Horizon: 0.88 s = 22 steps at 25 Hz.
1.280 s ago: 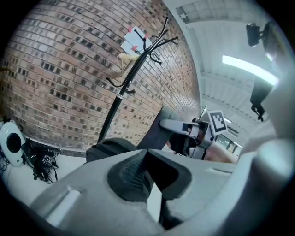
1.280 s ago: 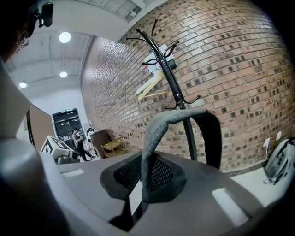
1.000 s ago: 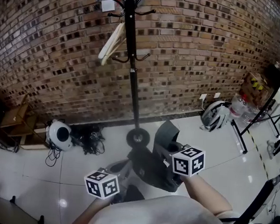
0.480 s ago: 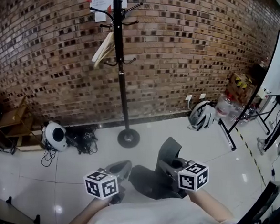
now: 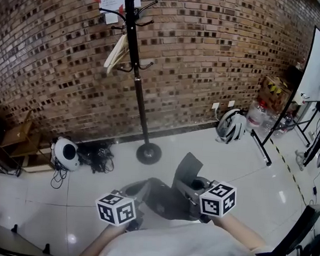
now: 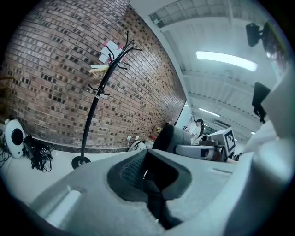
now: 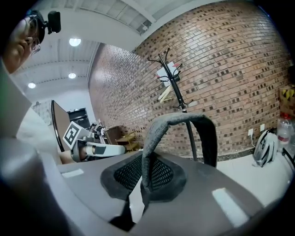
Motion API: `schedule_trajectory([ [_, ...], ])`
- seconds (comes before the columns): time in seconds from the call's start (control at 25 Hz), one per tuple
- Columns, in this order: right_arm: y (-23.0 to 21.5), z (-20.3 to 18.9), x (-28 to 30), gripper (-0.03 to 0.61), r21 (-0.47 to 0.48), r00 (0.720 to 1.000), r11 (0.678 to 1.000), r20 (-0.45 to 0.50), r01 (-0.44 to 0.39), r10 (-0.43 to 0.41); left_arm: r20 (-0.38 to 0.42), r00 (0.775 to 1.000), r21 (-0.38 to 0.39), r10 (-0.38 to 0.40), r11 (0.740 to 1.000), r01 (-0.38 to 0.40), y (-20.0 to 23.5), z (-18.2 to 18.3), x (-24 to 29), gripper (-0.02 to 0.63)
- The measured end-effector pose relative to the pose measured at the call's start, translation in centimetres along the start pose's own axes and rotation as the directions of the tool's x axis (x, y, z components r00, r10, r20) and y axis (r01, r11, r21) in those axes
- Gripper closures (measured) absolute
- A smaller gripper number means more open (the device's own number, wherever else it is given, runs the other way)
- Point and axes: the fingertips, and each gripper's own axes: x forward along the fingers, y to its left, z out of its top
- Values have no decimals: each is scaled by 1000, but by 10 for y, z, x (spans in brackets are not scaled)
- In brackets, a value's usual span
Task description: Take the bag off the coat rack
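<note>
1. The bag (image 5: 163,199) is clear of the coat rack (image 5: 135,85). A second ago its dark body sat in front of the rack's round base (image 5: 148,152). Now a strip of bare floor (image 5: 162,171) shows between them.

2. The bag now hangs low, close in front of the person and between the two claws, well apart from the pole.

3. The right claw (image 7: 143,182) is clamped on the bag's grey strap (image 7: 175,120). The strap rises out of the pinched jaws and arches over in a loop. That grip looks the same as it did a moment back.

4. The left claw (image 6: 147,173) has its jaws together too, with dark material caught between the pads. I take that for an edge of the bag, since from above this claw (image 5: 136,193) sits right against the bag's side.

5. The rack has slid up and to the left in the head view over the last second. I read that as the person stepping back and turning a little, carrying the load away.

6. The hooks up top now hold only a pale hanger (image 5: 115,53). No strap is on any of them.

7. So I judge the lift-off done. All that seems left is keeping both grips firm so the bag doesn't sag or slip on the way to wherever it goes.
</note>
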Motion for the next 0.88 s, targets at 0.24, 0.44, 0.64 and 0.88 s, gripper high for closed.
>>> schedule_trajectory([
  [0.24,10,2,7,558,-20,999,999,9,-31,31,32,999,13,26,1000,-27,-2,2,-12,614],
  [0.44,17,-2,10,558,-32,999,999,-10,-43,43,47,998,13,45,999,-46,-2,2,-21,614],
  [0.64,16,-5,8,558,-40,999,998,-28,-42,41,64,996,18,61,998,-62,-4,4,-22,614],
  [0.88,17,-14,4,558,-41,998,998,-38,-48,47,61,996,14,60,998,-60,-6,-1,-19,614],
])
